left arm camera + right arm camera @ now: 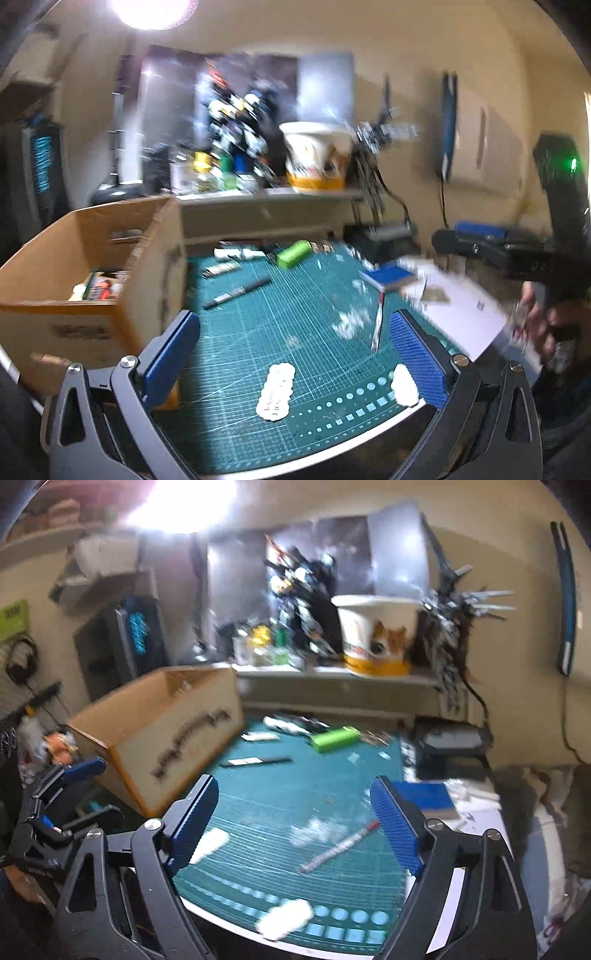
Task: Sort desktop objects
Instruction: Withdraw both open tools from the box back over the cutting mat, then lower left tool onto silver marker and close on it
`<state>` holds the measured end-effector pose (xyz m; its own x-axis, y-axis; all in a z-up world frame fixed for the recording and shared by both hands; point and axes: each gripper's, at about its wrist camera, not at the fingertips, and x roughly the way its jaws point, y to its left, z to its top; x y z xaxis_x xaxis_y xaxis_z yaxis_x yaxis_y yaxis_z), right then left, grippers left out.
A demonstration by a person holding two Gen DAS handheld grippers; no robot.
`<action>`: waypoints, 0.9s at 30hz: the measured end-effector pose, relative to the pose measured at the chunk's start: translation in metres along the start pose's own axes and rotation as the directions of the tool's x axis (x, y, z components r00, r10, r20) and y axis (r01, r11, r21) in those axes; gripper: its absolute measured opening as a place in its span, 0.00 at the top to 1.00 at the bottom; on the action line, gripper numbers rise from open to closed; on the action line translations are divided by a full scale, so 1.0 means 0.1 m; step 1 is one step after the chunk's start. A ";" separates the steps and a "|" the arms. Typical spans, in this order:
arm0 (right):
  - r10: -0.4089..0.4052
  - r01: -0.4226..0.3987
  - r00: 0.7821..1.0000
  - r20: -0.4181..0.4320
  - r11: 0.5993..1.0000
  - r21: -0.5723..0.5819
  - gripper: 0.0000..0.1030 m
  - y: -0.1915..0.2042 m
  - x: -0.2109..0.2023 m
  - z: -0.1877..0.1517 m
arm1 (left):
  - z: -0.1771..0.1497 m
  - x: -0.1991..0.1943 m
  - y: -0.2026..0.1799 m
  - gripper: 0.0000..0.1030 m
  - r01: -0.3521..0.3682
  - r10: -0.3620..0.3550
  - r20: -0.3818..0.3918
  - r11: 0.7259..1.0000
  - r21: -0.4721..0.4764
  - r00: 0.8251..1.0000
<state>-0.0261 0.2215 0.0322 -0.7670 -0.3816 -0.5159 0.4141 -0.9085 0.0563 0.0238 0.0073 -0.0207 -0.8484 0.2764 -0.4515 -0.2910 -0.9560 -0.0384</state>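
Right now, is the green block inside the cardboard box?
No, the green block lies out on the green cutting mat, to the right of the cardboard box.

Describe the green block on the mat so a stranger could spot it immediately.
Start at the green cutting mat beside the cardboard box. Look to its far edge, below the shelf: the green block lies there. It is the only bright lime, chunky thing; the black pen nearby is thin and dark.
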 end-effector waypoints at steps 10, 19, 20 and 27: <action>0.016 -0.010 0.998 -0.065 0.995 0.098 0.20 -0.52 0.30 -0.21 | 0.10 0.66 0.03 0.00 0.115 -0.115 -0.032 0.993 0.024 0.993; 0.096 -0.084 0.986 -0.136 0.992 0.091 0.21 -0.82 0.56 -0.21 | 0.38 1.18 0.10 0.10 0.087 -0.085 -0.026 0.990 0.111 0.996; 0.085 -0.072 0.986 -0.141 0.993 0.095 0.21 -0.88 0.56 -0.22 | 0.42 1.28 0.12 0.11 0.080 -0.075 -0.041 0.988 0.132 0.996; 0.087 -0.064 0.982 -0.167 0.988 0.137 0.21 -1.12 0.59 -0.29 | 0.43 1.85 0.29 0.29 0.066 -0.046 -0.168 0.991 0.117 0.985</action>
<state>-0.1036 0.3057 -0.0290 -0.6358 -0.4251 -0.6443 0.3910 -0.8970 0.2060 -0.1603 0.0345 -0.0670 -0.7479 0.2995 -0.5924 -0.3960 -0.9176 0.0361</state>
